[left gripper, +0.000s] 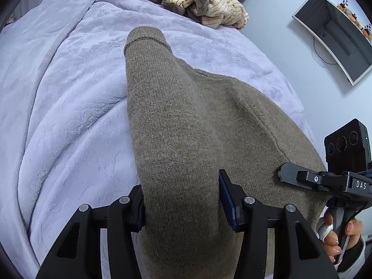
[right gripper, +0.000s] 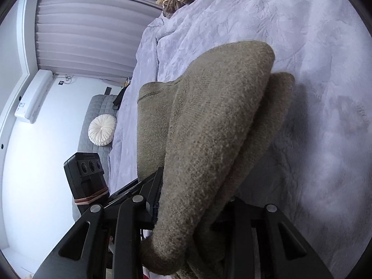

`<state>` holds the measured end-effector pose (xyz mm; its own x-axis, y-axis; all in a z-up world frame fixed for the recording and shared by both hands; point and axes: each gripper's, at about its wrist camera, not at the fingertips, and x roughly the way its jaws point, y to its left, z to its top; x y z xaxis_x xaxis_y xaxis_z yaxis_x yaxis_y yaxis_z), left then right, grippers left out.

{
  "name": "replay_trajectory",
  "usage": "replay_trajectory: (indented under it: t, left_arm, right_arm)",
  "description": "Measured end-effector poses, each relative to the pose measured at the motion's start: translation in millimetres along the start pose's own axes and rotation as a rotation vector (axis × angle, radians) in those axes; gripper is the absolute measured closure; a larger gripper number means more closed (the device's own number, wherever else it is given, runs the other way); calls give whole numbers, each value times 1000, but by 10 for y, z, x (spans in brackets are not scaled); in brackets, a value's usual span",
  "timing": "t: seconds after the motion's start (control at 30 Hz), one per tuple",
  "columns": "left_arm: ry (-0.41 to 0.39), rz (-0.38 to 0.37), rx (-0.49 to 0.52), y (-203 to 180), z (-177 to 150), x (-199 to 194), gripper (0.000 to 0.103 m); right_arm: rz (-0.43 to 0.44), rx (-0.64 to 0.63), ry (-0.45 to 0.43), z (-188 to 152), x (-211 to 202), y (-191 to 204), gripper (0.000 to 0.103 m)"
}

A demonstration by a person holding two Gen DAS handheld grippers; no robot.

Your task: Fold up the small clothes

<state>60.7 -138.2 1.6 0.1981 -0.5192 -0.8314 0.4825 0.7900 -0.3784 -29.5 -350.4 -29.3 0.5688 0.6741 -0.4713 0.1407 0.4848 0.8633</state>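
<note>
Bed covered by a lilac plush blanket (left gripper: 69,97), creased, with an embossed leaf pattern; it fills most of both views. White wall to one side with a wall-mounted TV (left gripper: 334,37), dark screen, cable hanging below it, small decorations along its top edge. Right wrist view: pleated curtains (right gripper: 88,30), a white air-conditioner unit (right gripper: 32,95), and a grey quilted bench or sofa (right gripper: 97,121) with a round white cushion (right gripper: 102,129) on it.

Far end of the bed: pile of tan and brown striped fleece clothes (left gripper: 200,2), well apart from the work area.

Olive-brown knit sweater (left gripper: 186,121) lies on the blanket in the middle, near end lifted off the bed. One sleeve runs straight away from the left camera, cuff at the far end.

Left gripper (left gripper: 181,200) is clamped on a thick bunch of the sweater, pads pressing both sides. Right gripper (right gripper: 190,209) is clamped on a folded double layer of the same sweater; the fabric hides most of its fingers and blocks the near blanket. A hand (left gripper: 337,232) grips the right tool's handle at the left view's edge.
</note>
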Motion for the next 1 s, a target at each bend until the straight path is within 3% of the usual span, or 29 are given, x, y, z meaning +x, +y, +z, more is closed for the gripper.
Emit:
replay_trajectory:
  t: [0.27,0.5,0.7,1.0]
  left_arm:
    - [-47,-25,5,19,-311,-872,50]
    - [-44,17,-25,283,-802,-1354,50]
    - [-22,91,-42,541,-1156,-1481,50]
    - [-21,104,-109,823,-1388,-1404,50]
  right_arm:
    - [76,-64,10,-370,-193,591,70]
    - [118,-95,63,-839,40,913,69]
    - [146,-60,106,-1126,405,910,69]
    - [111,-94,123,-1356,663,904,67]
